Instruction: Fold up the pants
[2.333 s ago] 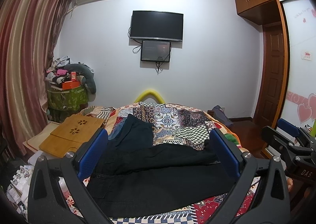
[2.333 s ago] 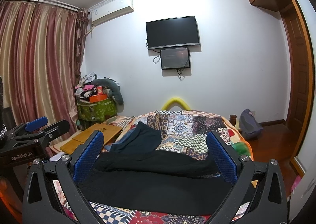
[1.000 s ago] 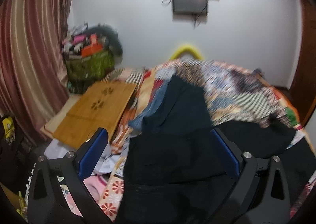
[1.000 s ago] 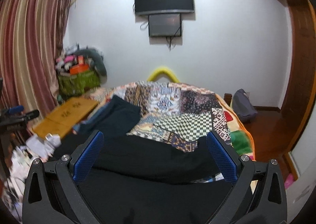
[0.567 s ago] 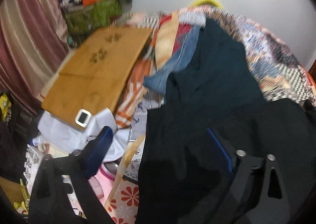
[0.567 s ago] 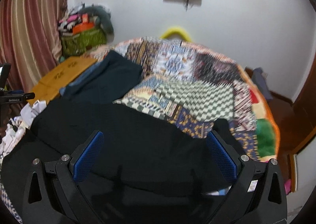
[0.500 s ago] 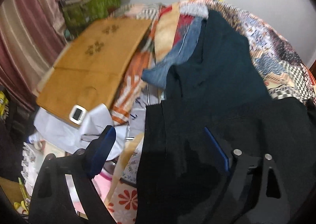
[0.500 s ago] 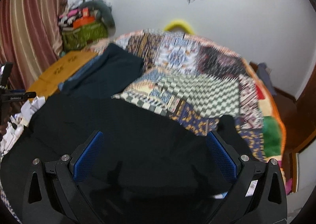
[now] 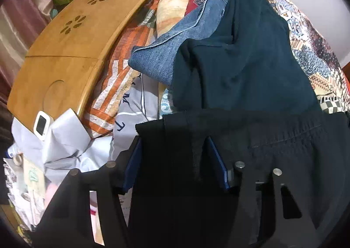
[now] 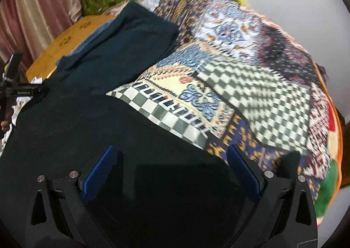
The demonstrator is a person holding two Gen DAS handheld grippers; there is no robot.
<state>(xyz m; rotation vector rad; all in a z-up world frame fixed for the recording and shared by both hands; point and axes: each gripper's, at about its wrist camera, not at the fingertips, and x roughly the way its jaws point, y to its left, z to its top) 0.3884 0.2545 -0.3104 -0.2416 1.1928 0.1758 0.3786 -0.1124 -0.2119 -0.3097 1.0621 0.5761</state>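
A patchwork quilt [image 10: 251, 86] covers the bed, with a wooden lap tray [image 9: 72, 35] off its left edge. The black pants [image 10: 91, 130] lie along the bed's near edge, long axis running side to side, waistband end toward the tray side. My left gripper [image 9: 175, 160] has just been closing, and the waistband corner stands between its blue pads; I cannot tell whether they press on it. My right gripper [image 10: 170, 173] has just begun closing too; its jaws stand wide over the flat cloth near the quilt's checked patch, gripping nothing.
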